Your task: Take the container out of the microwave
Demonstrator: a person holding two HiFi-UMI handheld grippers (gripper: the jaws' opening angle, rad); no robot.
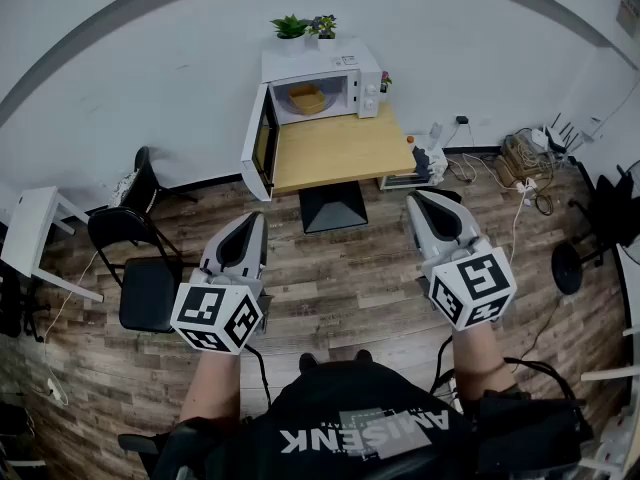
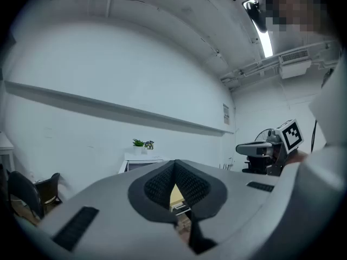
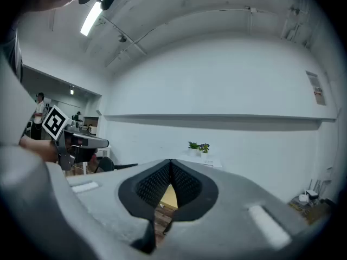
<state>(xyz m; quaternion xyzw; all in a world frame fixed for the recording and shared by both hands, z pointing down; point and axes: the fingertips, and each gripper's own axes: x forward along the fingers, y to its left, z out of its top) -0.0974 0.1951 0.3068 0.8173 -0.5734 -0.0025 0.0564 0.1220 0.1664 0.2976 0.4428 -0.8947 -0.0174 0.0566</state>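
Facing microwave [image 1: 322, 90], shirt [image 1: 330, 393] with upside-down lettering [image 1: 362, 434]

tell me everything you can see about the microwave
The white box-shaped microwave sits at the back of a wooden table, by the white wall. Its door, hinged on the left, stands wide open, showing a dark window. A yellowish container rests inside the cavity. A control panel with knobs fills its right side, and two potted plants stand on top.
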